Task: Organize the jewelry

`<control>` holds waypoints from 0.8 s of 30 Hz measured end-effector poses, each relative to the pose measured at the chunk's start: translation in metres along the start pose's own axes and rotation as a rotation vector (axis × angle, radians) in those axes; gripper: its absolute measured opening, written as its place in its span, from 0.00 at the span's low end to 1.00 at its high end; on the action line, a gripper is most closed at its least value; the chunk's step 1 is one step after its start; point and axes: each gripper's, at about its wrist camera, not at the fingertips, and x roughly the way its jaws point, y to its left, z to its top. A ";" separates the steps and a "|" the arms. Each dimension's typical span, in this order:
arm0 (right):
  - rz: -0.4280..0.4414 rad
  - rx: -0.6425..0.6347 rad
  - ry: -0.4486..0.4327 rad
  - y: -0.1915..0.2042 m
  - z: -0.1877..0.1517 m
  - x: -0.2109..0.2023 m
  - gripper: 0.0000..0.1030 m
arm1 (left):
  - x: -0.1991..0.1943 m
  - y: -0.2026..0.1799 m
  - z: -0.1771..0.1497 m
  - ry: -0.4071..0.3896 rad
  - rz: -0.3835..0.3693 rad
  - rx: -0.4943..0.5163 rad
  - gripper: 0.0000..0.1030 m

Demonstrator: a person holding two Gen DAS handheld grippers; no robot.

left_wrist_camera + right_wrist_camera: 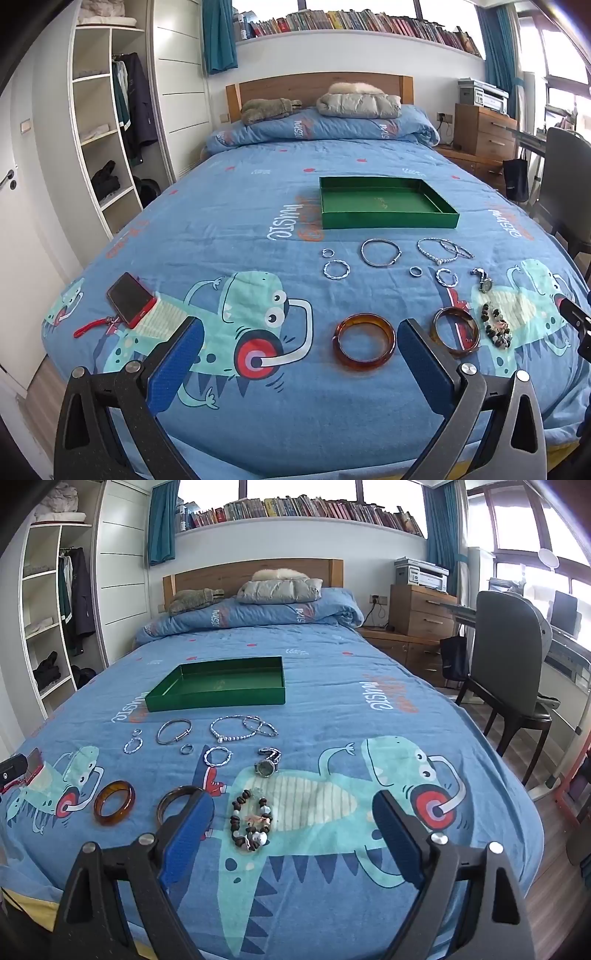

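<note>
An empty green tray (pixel 388 220) (pixel 218 700) lies mid-bed. In front of it, spread on the blue quilt, are several silver rings and bangles (pixel 380 253) (pixel 174 731), a watch (pixel 266 764), an amber bangle (pixel 364 345) (pixel 113 802), a darker brown bangle (pixel 456 332) and a beaded bracelet (pixel 251 821). My left gripper (pixel 299 328) hovers open above the quilt, the amber bangle just inside its right finger. My right gripper (pixel 291 799) is open too, with the beaded bracelet lying below, between its fingers but untouched. Its left finger hides part of the brown bangle (pixel 173 801).
A red phone (pixel 129 299) with a red strap lies at the quilt's left. A folded duvet and cushions sit by the headboard. A wardrobe stands left of the bed; drawers, a chair (pixel 509 657) and a desk stand right.
</note>
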 end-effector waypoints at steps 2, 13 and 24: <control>0.003 0.001 0.000 -0.001 0.000 0.000 0.86 | 0.000 0.000 0.000 0.001 -0.001 -0.002 1.00; 0.009 0.010 -0.002 -0.003 0.000 0.003 0.86 | 0.003 0.002 0.000 0.000 -0.007 -0.016 1.00; 0.015 0.016 0.011 -0.005 -0.003 0.012 0.86 | 0.010 0.005 0.000 0.012 -0.012 -0.021 1.00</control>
